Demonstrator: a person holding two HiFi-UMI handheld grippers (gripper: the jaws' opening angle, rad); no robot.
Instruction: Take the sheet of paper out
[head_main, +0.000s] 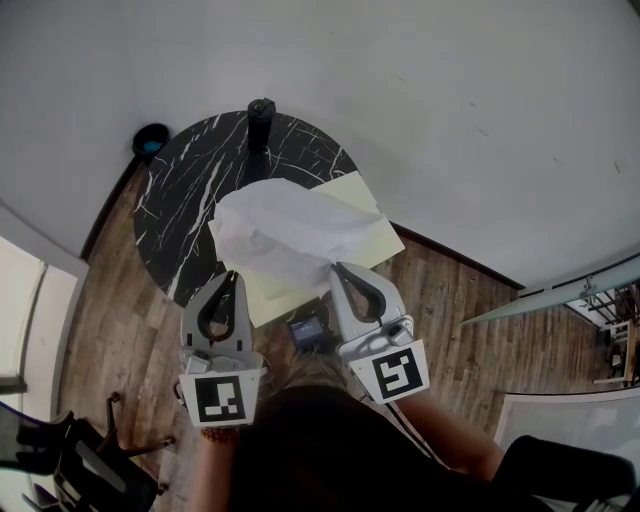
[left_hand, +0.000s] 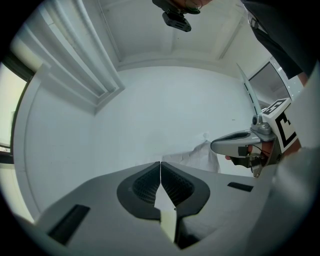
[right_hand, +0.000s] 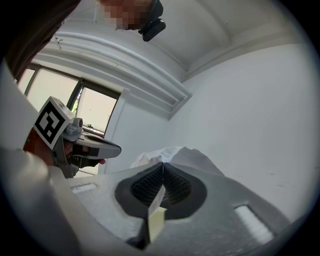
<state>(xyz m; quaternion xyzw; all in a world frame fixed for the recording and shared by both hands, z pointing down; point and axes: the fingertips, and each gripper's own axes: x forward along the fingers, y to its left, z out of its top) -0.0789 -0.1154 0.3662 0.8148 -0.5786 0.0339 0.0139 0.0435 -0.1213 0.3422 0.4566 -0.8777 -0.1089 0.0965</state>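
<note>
While both grippers clamp its near edge, a yellow folder (head_main: 376, 240) carries the white sheet of paper (head_main: 285, 225).
Over the round black marble table (head_main: 185, 195), the left gripper (head_main: 232, 276) has its jaws pressed together on the folder's thin pale edge. The crumpled sheet of paper lies puffed up on the folder between the two grippers. The right gripper (head_main: 339, 269) is likewise closed tight on the folder's edge, just beside the paper's near corner.

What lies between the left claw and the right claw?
The near edge of the pale yellow sheet, pinched by the left claw and right claw, and a small dark device lower down; head view.
</note>
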